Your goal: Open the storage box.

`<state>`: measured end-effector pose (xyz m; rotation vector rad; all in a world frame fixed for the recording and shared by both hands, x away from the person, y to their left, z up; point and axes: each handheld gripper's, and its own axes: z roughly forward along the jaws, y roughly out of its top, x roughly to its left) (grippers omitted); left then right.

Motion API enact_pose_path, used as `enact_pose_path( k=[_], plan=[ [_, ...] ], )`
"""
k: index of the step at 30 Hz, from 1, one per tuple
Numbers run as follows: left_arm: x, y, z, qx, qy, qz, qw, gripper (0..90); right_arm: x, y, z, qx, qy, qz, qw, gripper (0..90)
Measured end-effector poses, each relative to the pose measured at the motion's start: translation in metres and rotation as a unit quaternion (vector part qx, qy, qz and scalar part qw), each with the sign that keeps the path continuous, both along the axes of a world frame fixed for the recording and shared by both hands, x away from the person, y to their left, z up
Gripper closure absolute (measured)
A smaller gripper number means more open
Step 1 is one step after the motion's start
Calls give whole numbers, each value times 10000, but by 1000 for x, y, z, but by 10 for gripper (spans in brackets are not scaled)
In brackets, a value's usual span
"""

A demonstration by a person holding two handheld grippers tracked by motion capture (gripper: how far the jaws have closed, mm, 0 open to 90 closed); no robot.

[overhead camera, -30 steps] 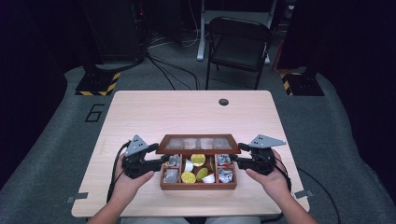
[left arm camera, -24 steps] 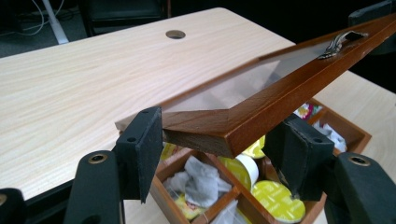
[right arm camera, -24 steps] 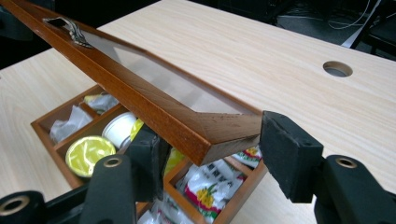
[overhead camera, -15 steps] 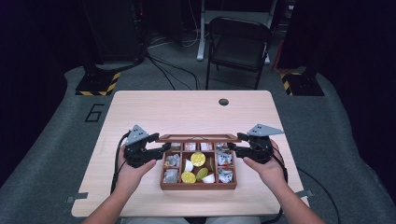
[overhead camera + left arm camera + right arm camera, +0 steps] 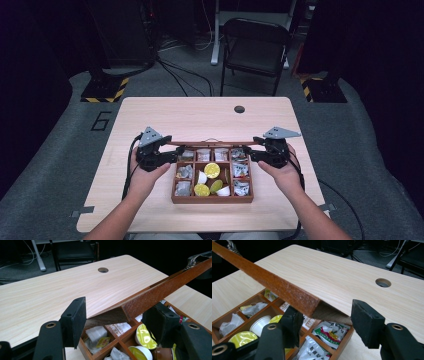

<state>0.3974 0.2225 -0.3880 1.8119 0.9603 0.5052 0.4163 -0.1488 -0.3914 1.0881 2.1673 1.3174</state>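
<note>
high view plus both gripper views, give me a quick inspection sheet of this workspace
surface: light wood table with a round hole near the far edge
job's things: wooden box of compartments holding sachets and yellow-topped capsules; its lid raised off the box
clutter: nothing seen
grippers: left gripper and right gripper at the lid's two ends, jaws apart around each end
cables: black cable trailing from the left gripper; more on the floor
surroundings: folding chair, dark room
</note>
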Motion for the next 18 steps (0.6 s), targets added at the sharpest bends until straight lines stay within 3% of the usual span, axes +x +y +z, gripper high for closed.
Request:
enact_pose_path(
  k=[18],
  plan=[
    [18,-3,-2,-163,1,113,9998,358,15,6,-1,60,-47,-127,9999,420]
  ],
)
